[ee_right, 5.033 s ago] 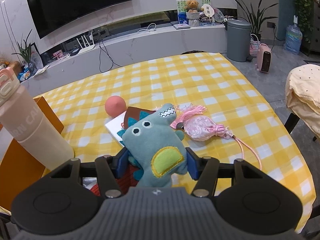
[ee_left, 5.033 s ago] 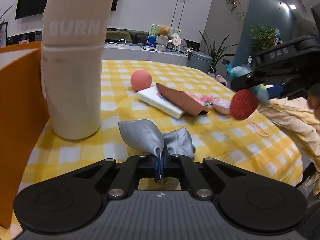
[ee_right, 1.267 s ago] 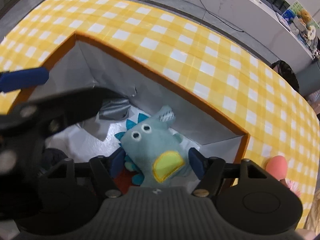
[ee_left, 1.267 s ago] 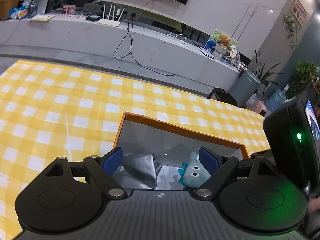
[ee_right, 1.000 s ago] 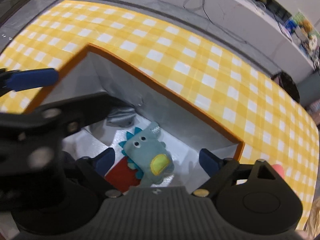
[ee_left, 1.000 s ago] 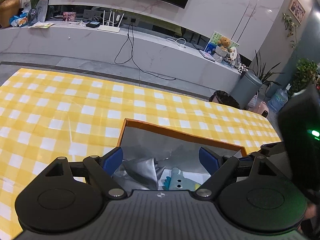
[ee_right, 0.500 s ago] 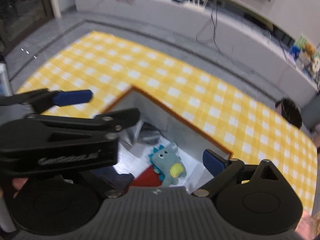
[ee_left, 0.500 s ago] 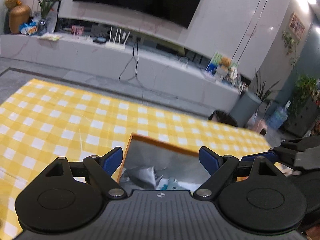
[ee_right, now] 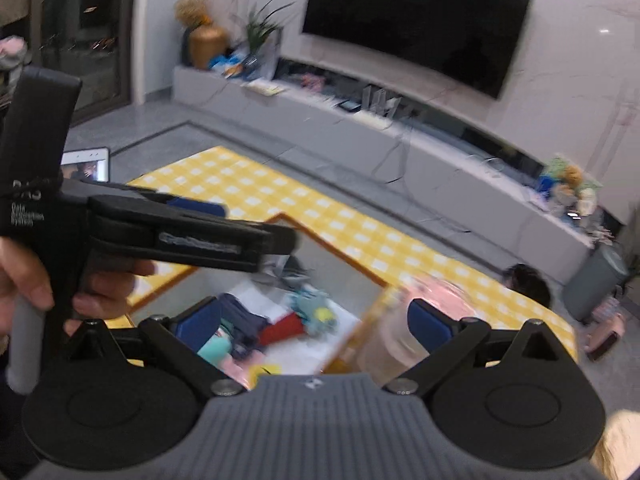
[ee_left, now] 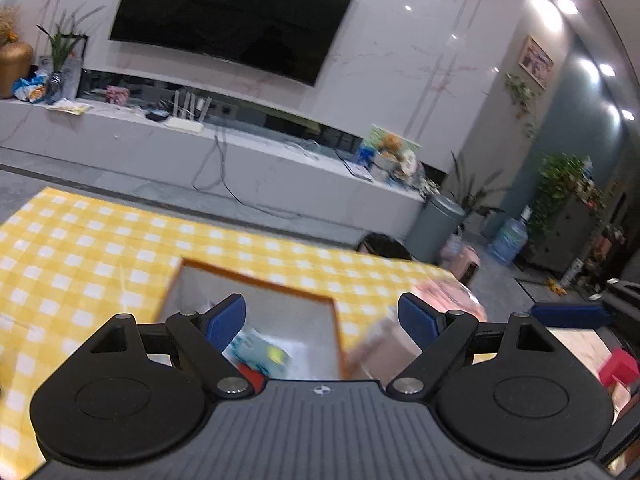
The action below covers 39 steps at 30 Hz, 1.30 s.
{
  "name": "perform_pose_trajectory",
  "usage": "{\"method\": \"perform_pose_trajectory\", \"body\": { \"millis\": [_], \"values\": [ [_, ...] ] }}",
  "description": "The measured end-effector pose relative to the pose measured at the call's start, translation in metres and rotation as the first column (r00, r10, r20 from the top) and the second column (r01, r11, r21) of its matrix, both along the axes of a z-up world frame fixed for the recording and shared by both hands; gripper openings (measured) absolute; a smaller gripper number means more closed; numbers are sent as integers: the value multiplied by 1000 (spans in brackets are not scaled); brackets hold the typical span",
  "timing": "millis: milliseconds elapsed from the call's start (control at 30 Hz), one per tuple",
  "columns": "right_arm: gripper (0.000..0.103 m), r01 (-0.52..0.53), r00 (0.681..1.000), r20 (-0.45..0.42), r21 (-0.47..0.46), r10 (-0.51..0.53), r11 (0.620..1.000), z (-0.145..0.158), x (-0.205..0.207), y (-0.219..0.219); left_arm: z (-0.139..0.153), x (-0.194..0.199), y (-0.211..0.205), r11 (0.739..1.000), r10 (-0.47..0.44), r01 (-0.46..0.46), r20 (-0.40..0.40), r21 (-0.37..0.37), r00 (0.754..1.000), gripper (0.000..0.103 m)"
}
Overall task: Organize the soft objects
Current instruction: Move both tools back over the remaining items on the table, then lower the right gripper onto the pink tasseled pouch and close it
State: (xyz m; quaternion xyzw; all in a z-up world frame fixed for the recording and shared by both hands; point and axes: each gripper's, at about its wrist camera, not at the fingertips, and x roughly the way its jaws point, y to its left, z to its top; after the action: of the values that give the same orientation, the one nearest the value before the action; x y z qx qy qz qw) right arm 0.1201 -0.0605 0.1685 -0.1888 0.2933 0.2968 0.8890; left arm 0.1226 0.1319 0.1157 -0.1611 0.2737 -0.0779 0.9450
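Observation:
An orange box [ee_right: 340, 254] with a silver lining stands on the yellow checked tablecloth [ee_left: 80, 256]. Inside lie the teal dinosaur plush [ee_right: 316, 312], a red cloth [ee_right: 280, 328], a grey cloth [ee_right: 290, 268] and other soft pieces. In the left wrist view the dinosaur plush [ee_left: 260, 354] shows blurred beside the box rim [ee_left: 256, 280]. My left gripper [ee_left: 322, 320] is open and empty above the box. My right gripper [ee_right: 314, 322] is also open and empty, higher and further back. The left gripper [ee_right: 256, 222] crosses the right wrist view, held by a hand [ee_right: 24, 280].
A pale pink bottle [ee_right: 394, 334] stands against the box's right side, also seen as a blurred bottle [ee_left: 400, 340]. One blue right fingertip [ee_left: 568, 314] shows at the far right. Beyond the table are a long grey TV counter [ee_left: 240, 164] and a grey bin [ee_left: 436, 220].
Both grippers have risen and drawn back from the box, and both views tilt up toward the room. The dinosaur plush, earlier between the right jaws, lies free in the box. The right jaws stand wider.

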Motion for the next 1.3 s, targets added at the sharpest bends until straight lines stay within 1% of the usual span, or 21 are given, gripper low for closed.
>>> {"method": "perform_pose_trajectory", "body": {
  "millis": [67,133,200,300,433,467,567,633,700,900,967,1033,1067,1133,1167,1233,1300],
  "values": [
    [100,48,998,45,14,-49,999,3,-18,-31,-2,-8,-14,1000,-20,20,-13,4,1000,101],
    [100,118,989,91,23,-120,993,2,-30,-62,-4,-15,-28,999,-34,35,-19,17,999,101],
    [100,191,975,106,31,-193,981,-2,-36,-92,-7,-22,-43,998,-50,50,-19,25,999,101],
    [100,307,948,72,61,-311,950,-16,-33,-135,-12,-30,-65,997,-81,81,-27,12,996,101],
    [100,478,877,1,103,-480,872,-42,-15,-180,-21,-32,-95,990,-138,138,-48,-10,989,101],
    [100,510,859,-13,106,-512,854,-50,-9,-188,-24,-31,-103,988,-154,154,-54,-6,986,101],
    [100,567,823,-27,82,-567,820,-74,8,-201,-36,-30,-127,981,-192,194,-74,18,979,101],
    [100,595,804,-30,60,-594,802,-89,19,-207,-43,-28,-140,977,-210,213,-93,28,973,101],
    [100,611,792,-44,56,-609,790,-99,26,-212,-52,-23,-152,971,-229,235,-119,34,966,101],
    [100,651,757,-129,73,-640,755,-135,70,-246,-78,-17,-187,962,-250,263,-162,68,955,101],
    [100,685,725,-184,90,-663,723,-150,89,-260,-86,-13,-197,959,-255,272,-172,84,952,101],
    [100,717,689,-259,113,-677,688,-166,106,-275,-96,-7,-209,953,-262,284,-186,102,947,101],
    [100,721,683,-294,126,-669,681,-174,113,-280,-102,-3,-214,951,-262,287,-194,117,945,101],
    [100,716,683,-360,158,-636,680,-190,125,-290,-113,-2,-223,945,-255,288,-198,158,946,101],
    [100,714,683,-380,167,-624,680,-198,129,-292,-118,-1,-227,941,-248,283,-191,186,950,101],
    [100,703,690,-400,172,-603,690,-214,138,-295,-128,2,-232,936,-238,274,-177,221,955,101],
    [100,692,694,-421,163,-585,703,-227,148,-297,-139,8,-240,927,-237,280,-189,248,953,101]
  ]
}}
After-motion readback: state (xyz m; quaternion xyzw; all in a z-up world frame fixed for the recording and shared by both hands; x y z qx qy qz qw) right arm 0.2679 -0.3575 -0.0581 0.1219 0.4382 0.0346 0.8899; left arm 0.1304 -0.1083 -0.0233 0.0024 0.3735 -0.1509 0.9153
